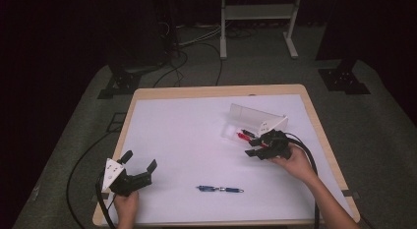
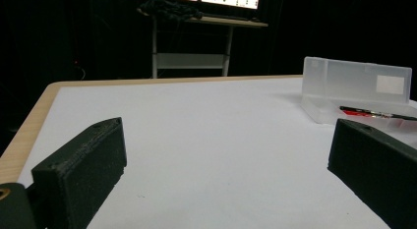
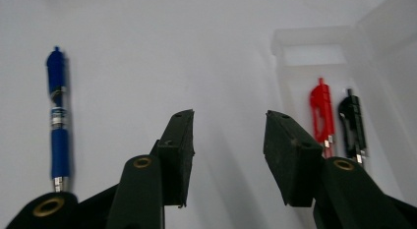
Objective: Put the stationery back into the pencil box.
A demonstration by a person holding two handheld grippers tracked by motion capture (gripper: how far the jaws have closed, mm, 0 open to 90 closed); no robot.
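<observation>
- The left gripper [image 1: 139, 164] rests at the near left corner of the bench [image 1: 147, 91], its fingers [image 2: 81, 165] spread wide with nothing between them. It looks idle, waiting.
- The blue pen [image 1: 220, 189] lies flat on the white sheet near the front edge, between the two hands and well apart from both. In the right gripper view it lies [image 3: 59, 126] off to the left of the fingers, untouched.
- The clear case [image 1: 255, 122] stands open right of centre, lid tilted up at the back. A red pen [image 3: 322, 113] and a black pen [image 3: 353, 122] lie side by side in its tray.
- The right gripper [image 1: 252, 149] hovers just in front of the case, its fingers [image 3: 179, 155] parted and holding nothing.
- My reading: the job is packing pens into the case. Two are in, so a drop-off seems just done and the blue one is the last left out.
- Next, the right gripper would need to swing over to the blue pen, line its fingers across the barrel, come down and pinch it near the middle, since a thin round barrel may roll away on the smooth sheet.
</observation>
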